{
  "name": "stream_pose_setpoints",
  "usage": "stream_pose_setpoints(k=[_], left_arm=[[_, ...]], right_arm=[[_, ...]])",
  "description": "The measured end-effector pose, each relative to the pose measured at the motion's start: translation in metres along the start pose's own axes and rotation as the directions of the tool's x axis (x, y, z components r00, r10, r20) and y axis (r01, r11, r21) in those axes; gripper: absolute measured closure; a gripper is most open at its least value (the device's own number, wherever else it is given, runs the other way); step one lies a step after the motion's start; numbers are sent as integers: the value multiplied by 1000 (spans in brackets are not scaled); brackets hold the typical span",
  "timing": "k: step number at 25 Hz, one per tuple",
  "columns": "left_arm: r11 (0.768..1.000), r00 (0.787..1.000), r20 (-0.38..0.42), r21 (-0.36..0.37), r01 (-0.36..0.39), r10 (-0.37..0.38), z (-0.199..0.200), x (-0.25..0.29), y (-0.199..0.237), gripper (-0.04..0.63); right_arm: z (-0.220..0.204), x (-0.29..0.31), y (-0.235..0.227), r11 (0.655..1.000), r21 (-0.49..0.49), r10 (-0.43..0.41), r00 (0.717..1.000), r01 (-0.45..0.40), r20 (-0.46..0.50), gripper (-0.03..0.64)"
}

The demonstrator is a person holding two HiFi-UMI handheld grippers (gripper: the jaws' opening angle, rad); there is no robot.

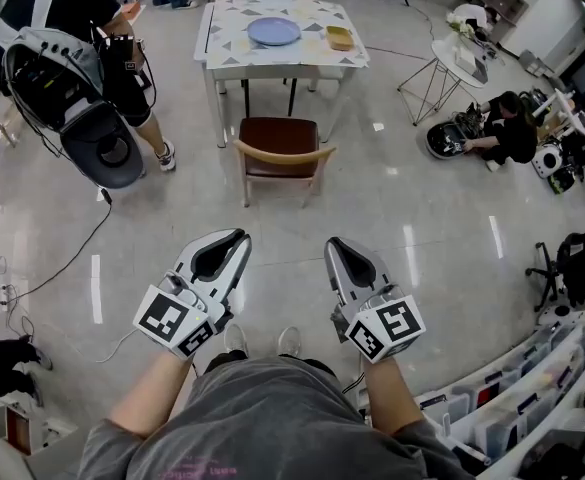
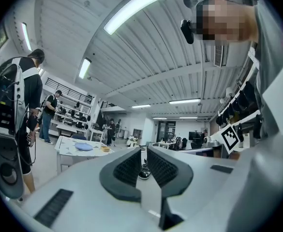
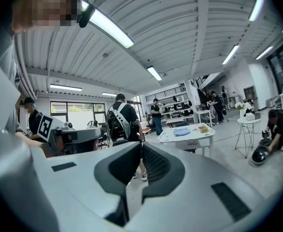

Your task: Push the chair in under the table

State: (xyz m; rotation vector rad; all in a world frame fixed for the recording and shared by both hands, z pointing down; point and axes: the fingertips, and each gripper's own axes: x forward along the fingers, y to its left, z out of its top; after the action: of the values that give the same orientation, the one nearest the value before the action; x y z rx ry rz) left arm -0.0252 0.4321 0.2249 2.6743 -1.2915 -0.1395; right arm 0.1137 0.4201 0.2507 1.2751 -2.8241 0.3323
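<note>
Two pairs of tongs are held out level, side by side, over the pale floor (image 1: 422, 218), each by a bare forearm, with a cube of square markers at the back of each. The left tongs (image 1: 230, 240) stand slightly open: their own view shows a narrow slit between the ribbed pads (image 2: 130, 167), with nothing in it. The right tongs (image 1: 338, 245) are closed, and in their own view the pads meet with nothing caught between them. Both point toward the chair (image 1: 277, 148), which stands well apart from them farther up the floor. Its curved wooden back faces the tongs and its brown seat sits out in the open, just short of the near edge of the desk (image 1: 227, 38). On the patterned top of the desk lie a blue plate (image 1: 274, 31) and, to the right of it, a small yellow tray (image 1: 340, 37). To the left of the desk stands a person (image 1: 72, 28) in dark clothes wearing a bulky harness. To the right a small round side table (image 1: 457, 58) stands on thin legs, and beside it another person (image 1: 507, 128) crouches on the floor.
</note>
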Motion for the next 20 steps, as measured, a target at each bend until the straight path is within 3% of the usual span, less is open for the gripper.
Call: stream_pose_setpoints(k=[9,20], left_arm=[[1000,1000,-8,-2,-6,6,-3,0,4,514],[1000,1000,-22,-1,-14,14,-6,7,2,452]], right_arm=[[-3,3,-2,1000,5,-13,1000,13,-11,614],[-4,-1,-12,999,24,-33,999,34,-17,536]])
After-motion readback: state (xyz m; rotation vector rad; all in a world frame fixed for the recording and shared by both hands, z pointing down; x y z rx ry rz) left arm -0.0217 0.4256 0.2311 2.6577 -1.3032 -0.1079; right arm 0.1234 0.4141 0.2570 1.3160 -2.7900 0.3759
